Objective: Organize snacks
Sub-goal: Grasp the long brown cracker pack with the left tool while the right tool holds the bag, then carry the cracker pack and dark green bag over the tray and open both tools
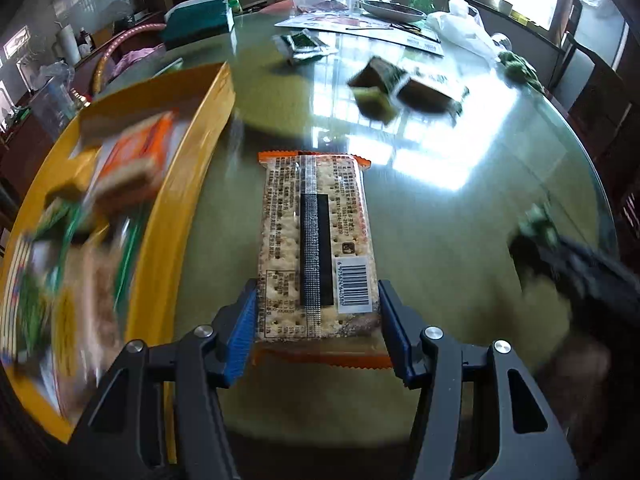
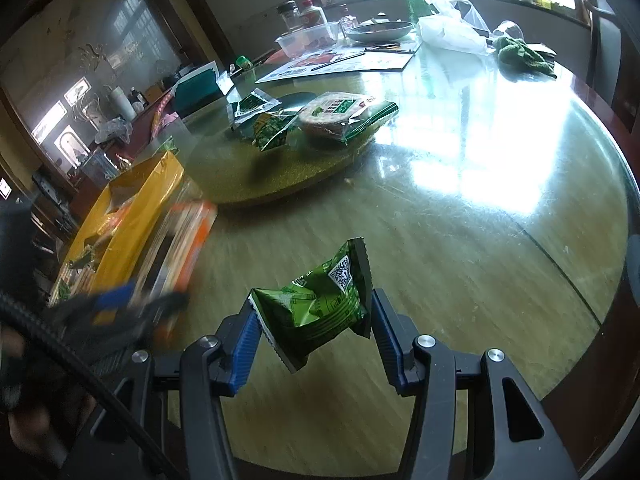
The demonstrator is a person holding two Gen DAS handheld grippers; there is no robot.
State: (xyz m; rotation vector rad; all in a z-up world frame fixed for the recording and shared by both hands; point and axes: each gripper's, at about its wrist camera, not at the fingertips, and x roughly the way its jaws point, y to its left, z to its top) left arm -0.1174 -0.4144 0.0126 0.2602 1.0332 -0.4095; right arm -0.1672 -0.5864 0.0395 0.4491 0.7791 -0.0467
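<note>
Yellow box (image 1: 192, 160) contents smeared by blur, left hand-held gripper (image 2: 120, 308) blurred in right view

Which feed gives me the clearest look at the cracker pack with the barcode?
Left wrist view. The cracker pack lies lengthwise between the left gripper fingers, sharp enough that its barcode and print show. In the right wrist view it appears only at the left edge, a motion-blurred orange strip beside the yellow box.

From my left tongs (image 1: 318, 320), the desk (image 1: 460, 240) lies open at twelve o'clock; yellow box (image 1: 192, 168) walls off nine, loose snack packets (image 1: 404, 88) block one.
</note>
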